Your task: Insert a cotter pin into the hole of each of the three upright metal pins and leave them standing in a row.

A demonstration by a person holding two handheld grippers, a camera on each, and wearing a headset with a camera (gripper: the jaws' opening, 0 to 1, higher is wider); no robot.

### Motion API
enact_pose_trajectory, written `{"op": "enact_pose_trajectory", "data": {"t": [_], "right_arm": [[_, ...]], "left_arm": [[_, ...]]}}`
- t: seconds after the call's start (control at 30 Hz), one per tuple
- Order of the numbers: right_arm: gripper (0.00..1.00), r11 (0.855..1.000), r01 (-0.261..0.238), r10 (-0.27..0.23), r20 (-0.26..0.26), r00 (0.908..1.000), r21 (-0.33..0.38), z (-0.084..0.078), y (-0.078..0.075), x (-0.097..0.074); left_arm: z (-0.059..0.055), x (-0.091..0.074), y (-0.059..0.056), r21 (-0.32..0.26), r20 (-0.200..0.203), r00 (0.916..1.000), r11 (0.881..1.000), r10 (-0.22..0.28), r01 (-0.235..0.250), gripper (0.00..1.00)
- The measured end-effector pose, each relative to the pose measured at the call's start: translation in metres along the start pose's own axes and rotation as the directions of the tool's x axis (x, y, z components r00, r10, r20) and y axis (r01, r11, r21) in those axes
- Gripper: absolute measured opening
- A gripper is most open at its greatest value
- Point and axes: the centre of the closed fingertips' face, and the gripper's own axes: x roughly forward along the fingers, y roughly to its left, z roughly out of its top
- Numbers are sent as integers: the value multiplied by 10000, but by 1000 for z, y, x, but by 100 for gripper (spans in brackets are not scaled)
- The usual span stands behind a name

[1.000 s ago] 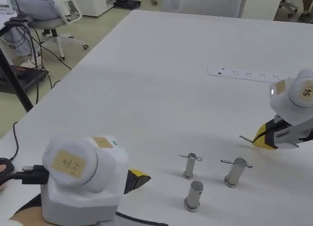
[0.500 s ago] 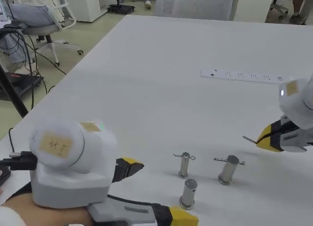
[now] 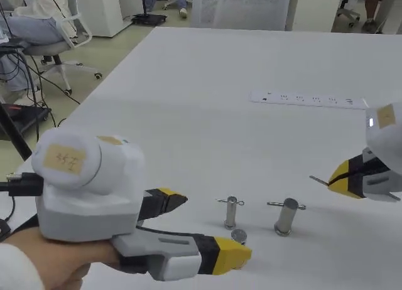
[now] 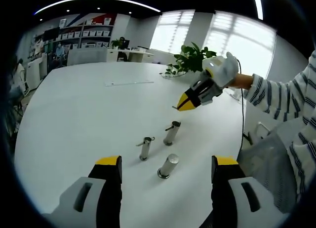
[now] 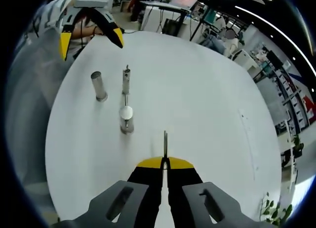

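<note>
Three upright metal pins stand in a small triangle on the white table (image 3: pixel 188 102), toward 5 o'clock in the head view. The left pin (image 3: pixel 230 214) and the right pin (image 3: pixel 286 218) stand side by side. Each has a cotter pin through the hole near its top. The first cotter pin (image 3: pixel 221 201) and the second cotter pin (image 3: pixel 275 204) both stick out sideways toward 9 o'clock. The bare pin (image 3: pixel 239 235) stands near the left pin at its 5 o'clock, closer to the person, and shows a plain round top. In the head view its lower part is hidden behind a yellow-tipped jaw. The left gripper (image 3: pixel 215 228), held in a hand (image 3: pixel 44 265) at 7 o'clock, is low by the table with its jaws wide apart and gripping nothing. In the left gripper view the bare pin sits between the two yellow tips. The right gripper (image 3: pixel 336 179) hangs at 3 o'clock, apart from the pins. Its jaws are pressed together on a third cotter pin (image 3: pixel 317 179), whose free end points toward 9 o'clock. A white power strip (image 3: pixel 308 100) lies well beyond at 1 o'clock.
</note>
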Motion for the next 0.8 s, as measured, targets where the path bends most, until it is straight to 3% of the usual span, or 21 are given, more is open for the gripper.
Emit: {"op": "enact_pose_trajectory", "data": {"t": [0.33,0.8], "right_arm": [[2,9997,145,-141,220,9997,-176,1,16,-12],[2,9972,743,-735,678,9950,-94,7,33,-32]], "left_arm": [[20,10,-8,93,310,9994,9998,-164,161,71],[29,23,-16,-100,202,9993,9994,-324,327,66]]}}
